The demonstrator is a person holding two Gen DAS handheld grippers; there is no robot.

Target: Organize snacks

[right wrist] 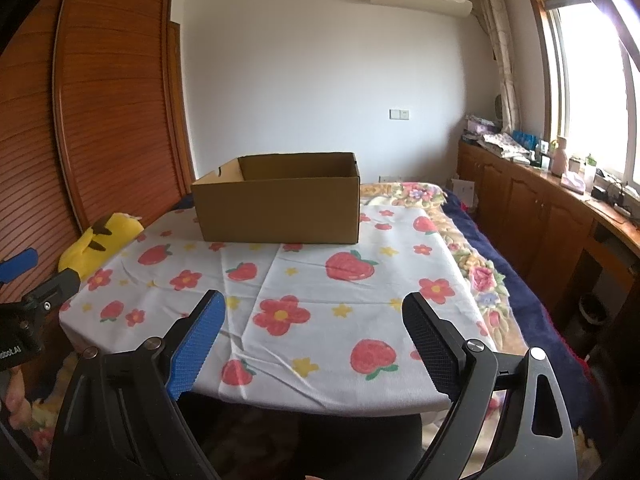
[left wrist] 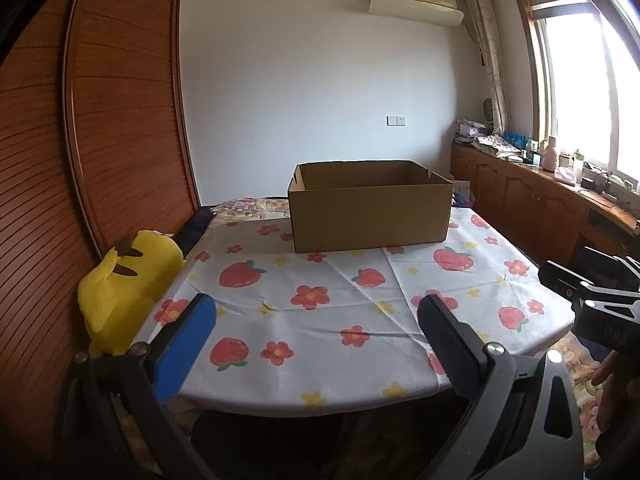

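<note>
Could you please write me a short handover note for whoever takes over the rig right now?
Left tongs: open, nothing between them, held over the near edge of the table.
Right tongs: open, also holding nothing, alongside the left.
Cardboard box: open-topped, at the far end of the strawberry tablecloth; its inside is mostly hidden from here.
Yellow plush toy: beside the table's left edge.
Done: nothing visibly sorted.
Left: no snacks appear in either view; find them first, then put them in order, probably in the box.
</note>
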